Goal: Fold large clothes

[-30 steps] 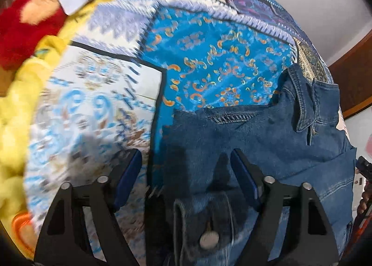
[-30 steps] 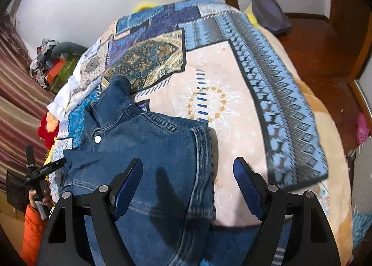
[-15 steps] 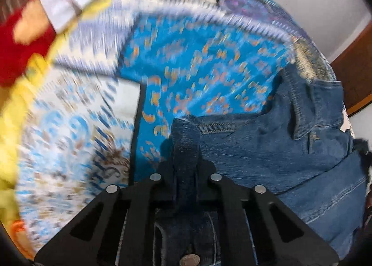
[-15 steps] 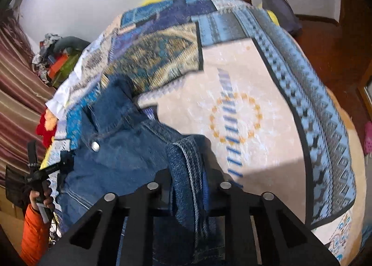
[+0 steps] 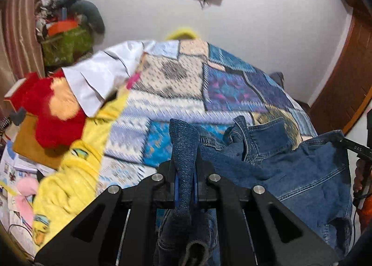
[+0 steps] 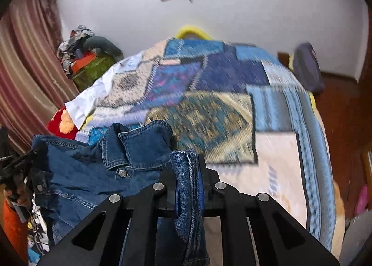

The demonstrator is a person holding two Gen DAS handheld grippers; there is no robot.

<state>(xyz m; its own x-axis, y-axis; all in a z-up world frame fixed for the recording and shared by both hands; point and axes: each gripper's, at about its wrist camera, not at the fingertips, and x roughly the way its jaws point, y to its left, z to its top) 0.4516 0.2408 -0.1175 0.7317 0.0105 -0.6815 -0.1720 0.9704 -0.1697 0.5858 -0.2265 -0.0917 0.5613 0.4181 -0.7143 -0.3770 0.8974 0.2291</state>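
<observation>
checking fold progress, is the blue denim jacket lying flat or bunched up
Bunched up: the blue denim jacket hangs crumpled between the left gripper and right gripper, both shut on its fabric.

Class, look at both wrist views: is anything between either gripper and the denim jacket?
Nothing visible: the left gripper and the right gripper are each shut directly on a fold of the denim jacket.

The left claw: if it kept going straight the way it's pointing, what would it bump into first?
Probably the patchwork bedspread, past the denim jacket fold the left claw grips. Depth is unclear.
</observation>
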